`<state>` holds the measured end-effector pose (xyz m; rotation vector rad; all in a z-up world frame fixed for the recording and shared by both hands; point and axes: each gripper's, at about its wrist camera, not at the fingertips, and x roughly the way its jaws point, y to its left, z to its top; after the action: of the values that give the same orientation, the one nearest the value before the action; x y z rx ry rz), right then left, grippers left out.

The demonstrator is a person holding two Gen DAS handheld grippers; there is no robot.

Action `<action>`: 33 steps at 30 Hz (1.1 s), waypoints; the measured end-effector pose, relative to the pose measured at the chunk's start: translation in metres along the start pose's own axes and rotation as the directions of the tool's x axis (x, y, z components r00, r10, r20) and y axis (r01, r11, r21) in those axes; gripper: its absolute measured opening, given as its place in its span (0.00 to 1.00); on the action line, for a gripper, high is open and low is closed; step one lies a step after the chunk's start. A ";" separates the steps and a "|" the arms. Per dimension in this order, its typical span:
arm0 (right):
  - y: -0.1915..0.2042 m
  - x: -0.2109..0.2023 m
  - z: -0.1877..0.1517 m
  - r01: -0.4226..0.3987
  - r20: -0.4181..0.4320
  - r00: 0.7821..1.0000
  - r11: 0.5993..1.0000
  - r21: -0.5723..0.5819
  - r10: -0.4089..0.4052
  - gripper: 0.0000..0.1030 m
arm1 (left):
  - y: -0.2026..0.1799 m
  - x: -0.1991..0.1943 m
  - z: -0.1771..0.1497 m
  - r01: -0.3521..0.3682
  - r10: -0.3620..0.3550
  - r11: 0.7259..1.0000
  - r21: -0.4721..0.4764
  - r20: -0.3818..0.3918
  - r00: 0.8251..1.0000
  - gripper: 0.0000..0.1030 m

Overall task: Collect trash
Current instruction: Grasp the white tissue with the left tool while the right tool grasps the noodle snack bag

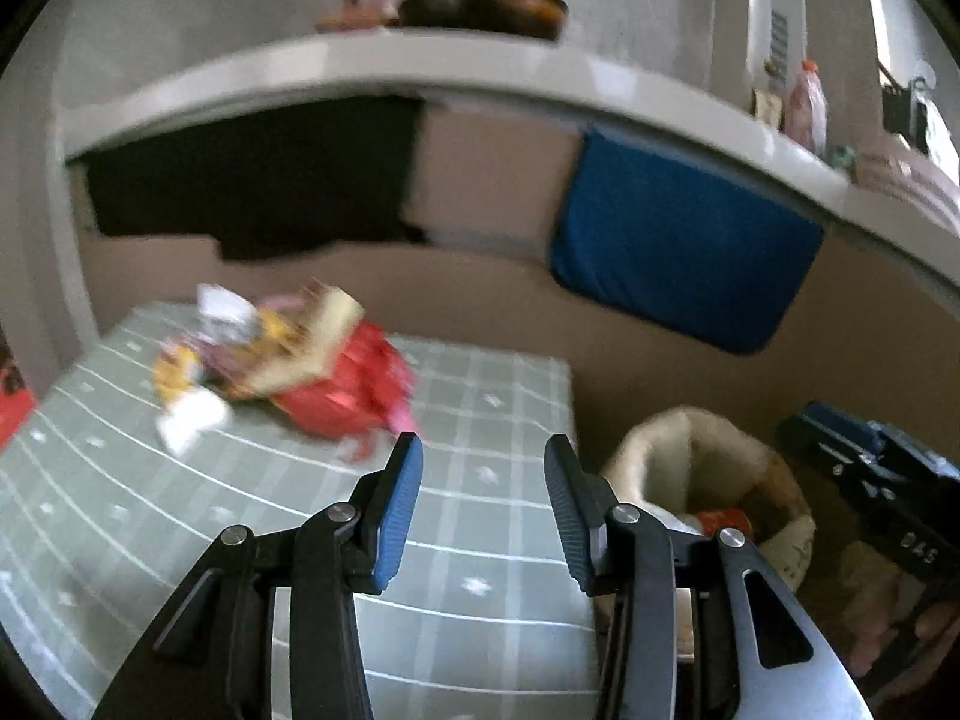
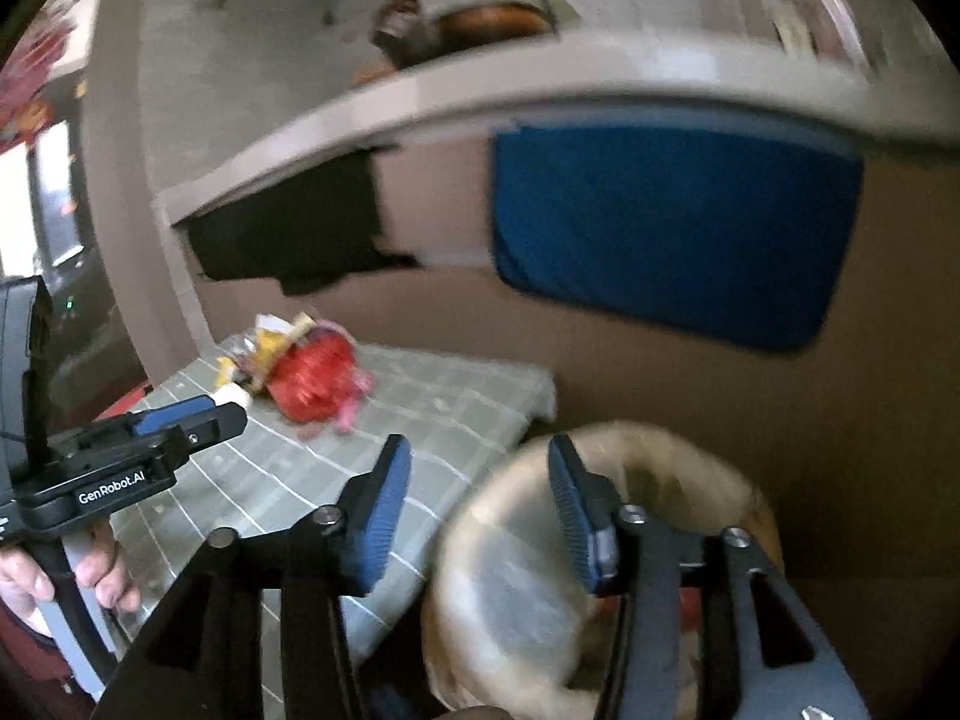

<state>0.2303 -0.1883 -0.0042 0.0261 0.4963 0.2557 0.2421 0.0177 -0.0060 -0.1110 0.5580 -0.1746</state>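
Observation:
A pile of trash (image 1: 288,366) lies on the far part of the green checked tablecloth (image 1: 180,516): a red crinkled wrapper (image 1: 348,396), yellow and pink wrappers and white paper scraps. The pile also shows in the right wrist view (image 2: 300,372). A cream bin (image 1: 702,468) with some trash inside stands to the right of the table; in the right wrist view the bin (image 2: 540,570) is just below. My left gripper (image 1: 483,504) is open and empty over the table, short of the pile. My right gripper (image 2: 480,516) is open and empty above the bin's rim.
A grey counter edge (image 1: 420,66) runs across behind the table, with a blue cloth (image 1: 678,246) and a black cloth (image 1: 258,174) hanging from it. A brown wall lies beneath. The left gripper's body (image 2: 138,456) and the hand holding it show in the right wrist view.

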 end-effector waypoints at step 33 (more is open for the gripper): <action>0.139 0.250 0.079 -0.296 -0.188 0.940 0.954 -0.045 0.283 0.63 | 0.262 0.114 0.030 -0.147 0.130 0.897 -0.417 -0.070 0.989 0.62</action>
<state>0.4471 0.0109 -0.0398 0.0051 0.6629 0.5696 0.3886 0.2541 -0.0794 -0.4891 0.6358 0.0870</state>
